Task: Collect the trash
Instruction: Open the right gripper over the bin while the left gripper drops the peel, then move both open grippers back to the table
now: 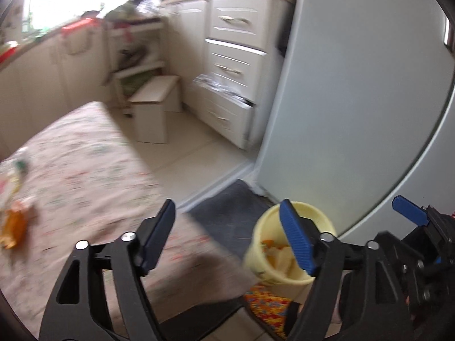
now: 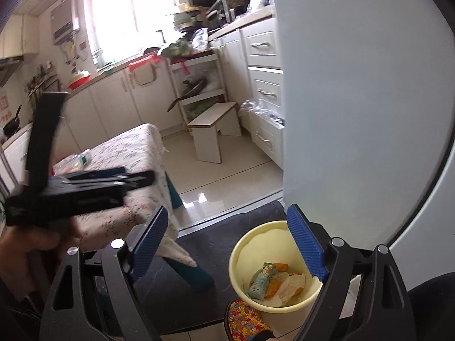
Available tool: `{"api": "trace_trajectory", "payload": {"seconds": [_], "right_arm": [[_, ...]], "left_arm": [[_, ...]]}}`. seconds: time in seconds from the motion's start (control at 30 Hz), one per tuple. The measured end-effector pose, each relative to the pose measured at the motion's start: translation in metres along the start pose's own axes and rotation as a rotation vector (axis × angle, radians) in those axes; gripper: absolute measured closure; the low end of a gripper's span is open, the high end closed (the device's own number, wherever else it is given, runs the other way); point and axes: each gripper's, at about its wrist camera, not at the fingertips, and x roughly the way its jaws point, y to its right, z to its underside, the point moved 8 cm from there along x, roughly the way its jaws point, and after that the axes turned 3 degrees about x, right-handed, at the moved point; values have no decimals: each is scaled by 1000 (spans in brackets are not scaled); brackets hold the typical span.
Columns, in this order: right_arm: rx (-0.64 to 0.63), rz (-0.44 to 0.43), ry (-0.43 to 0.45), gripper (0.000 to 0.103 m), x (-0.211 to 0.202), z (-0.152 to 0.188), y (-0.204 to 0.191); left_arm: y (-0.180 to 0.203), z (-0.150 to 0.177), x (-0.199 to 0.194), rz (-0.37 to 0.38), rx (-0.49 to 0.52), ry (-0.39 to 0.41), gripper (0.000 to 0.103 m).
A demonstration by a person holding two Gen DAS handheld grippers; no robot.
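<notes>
Left wrist view: the left gripper (image 1: 227, 236) hangs with jaws spread wide and nothing between them, above a floral tablecloth (image 1: 85, 153) where an orange wrapper (image 1: 15, 227) lies at the left edge; a yellow bin (image 1: 284, 250) stands on the floor, low right. Right wrist view: the right gripper (image 2: 230, 244) is likewise spread and empty over a dark mat (image 2: 204, 244), the bin (image 2: 256, 244) beside its right finger holding a small carton (image 2: 261, 280) and peels.

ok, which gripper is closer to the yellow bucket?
Right. The right gripper is open just above the yellow bucket; the left gripper is off to its left, over the floral-cloth table.
</notes>
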Motion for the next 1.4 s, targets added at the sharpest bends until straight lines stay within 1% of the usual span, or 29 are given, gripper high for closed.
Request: {"api": "trace_trajectory", "payload": {"seconds": [0.1, 0.2, 0.3, 0.37, 0.43, 0.47, 0.57, 0.67, 0.8, 0.9, 1.0, 1.23, 1.3, 1.4], "right_arm": [[-67, -21, 5, 20, 6, 0, -24], [-137, -43, 20, 18, 9, 4, -49], [-185, -64, 6, 18, 18, 6, -76], [-219, -92, 22, 18, 18, 8, -99], [-256, -115, 18, 17, 21, 11, -122], [-263, -126, 13, 17, 21, 13, -130], [-303, -167, 4, 16, 25, 18, -163], [-347, -200, -3, 16, 29, 26, -193], [-410, -228, -18, 16, 33, 39, -223], [-447, -249, -25, 16, 34, 49, -243], [-469, -259, -31, 14, 37, 54, -253], [-475, -264, -47, 14, 45, 57, -260], [-461, -275, -57, 14, 49, 56, -262], [-453, -291, -75, 14, 55, 56, -267]], "left_arm": [[-38, 9, -34, -72, -29, 35, 19], [-78, 21, -63, -139, -73, 69, 16], [-119, 36, -80, -192, -159, 88, 16], [-144, 49, -90, -221, -229, 92, 16], [-168, 64, -100, -258, -295, 94, 16], [-184, 71, -107, -283, -337, 92, 16], [-218, 88, -131, -338, -425, 110, 16], [-247, 105, -150, -369, -523, 123, 16], [-270, 121, -167, -387, -601, 143, 16], [-279, 126, -173, -383, -633, 158, 15], [-284, 129, -177, -370, -657, 165, 15], [-295, 126, -177, -354, -686, 171, 14], [-305, 116, -174, -373, -664, 165, 14], [-328, 94, -163, -415, -594, 134, 14]]}}
